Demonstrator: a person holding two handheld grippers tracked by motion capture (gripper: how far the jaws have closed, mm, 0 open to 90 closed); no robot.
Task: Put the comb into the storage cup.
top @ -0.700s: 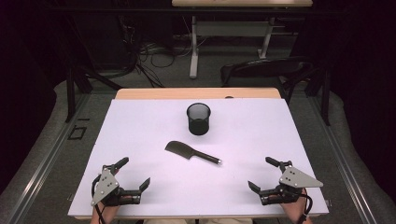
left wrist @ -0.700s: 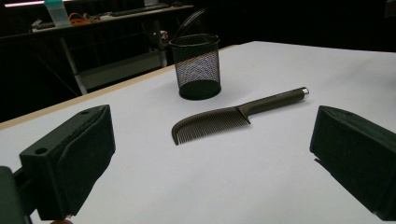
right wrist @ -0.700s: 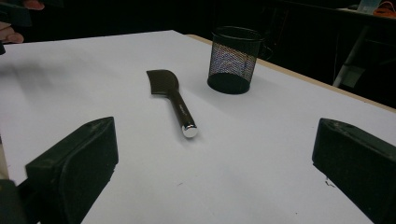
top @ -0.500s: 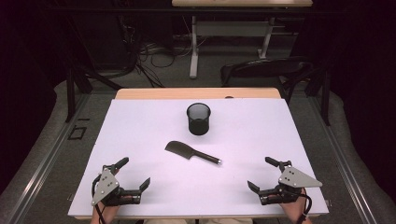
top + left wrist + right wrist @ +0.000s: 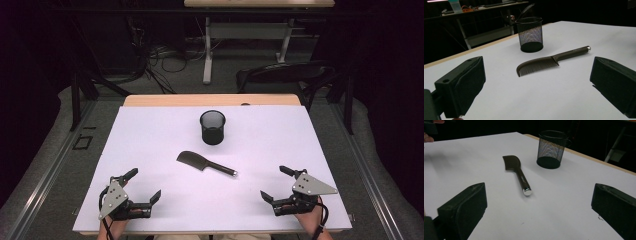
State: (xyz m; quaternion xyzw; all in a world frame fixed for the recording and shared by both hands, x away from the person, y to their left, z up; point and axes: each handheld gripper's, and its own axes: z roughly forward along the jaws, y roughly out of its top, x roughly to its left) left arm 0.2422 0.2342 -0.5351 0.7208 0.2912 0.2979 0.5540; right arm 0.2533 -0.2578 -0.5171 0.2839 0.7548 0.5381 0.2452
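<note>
Floor, left: grey carpet (image 5: pixel 47 150) beside the table, crossed by a metal rail (image 5: pixel 37 187); black square marking (image 5: pixel 81 143) near the table's far left corner.
Room, background: dark; tangle of cables (image 5: pixel 160 55) on the floor beyond the table, white legs of a second desk (image 5: pixel 207 50) behind.
Surface: white tabletop (image 5: pixel 150 135), matte, unmarked; strip of wooden edge (image 5: pixel 165 100) exposed along the far side.
Left gripper (image 5: pixel 142 187): at the near left corner, resting low over the tabletop; jaws spread wide, nothing between them; grey three-cornered plate on top, hand at the near edge.
Left gripper view: comb (image 5: pixel 549 62) framed between the two black pads (image 5: pixel 464 82), well apart from both.
Comb (image 5: pixel 205 164): dark, with long handle ending in a silver cap; lying flat near the table's centre, teeth end toward the left, handle toward the right and slightly nearer; untouched by either gripper.
Mesh pen cup (image 5: pixel 212 127): black wire, upright, apparently empty; just beyond the comb, near it but not touching.
Right gripper (image 5: pixel 276 184): at the near right corner, low over the tabletop; jaws spread wide, holding nothing; trailing cable at the wrist.
Right gripper view: silver cap of the comb (image 5: pixel 517 171) pointing toward the camera, mesh pen cup (image 5: pixel 551 148) behind it to the right.
Room, right: dark chair (image 5: pixel 285 75) beyond the far right edge of the table; grey carpet and second rail along that side.
</note>
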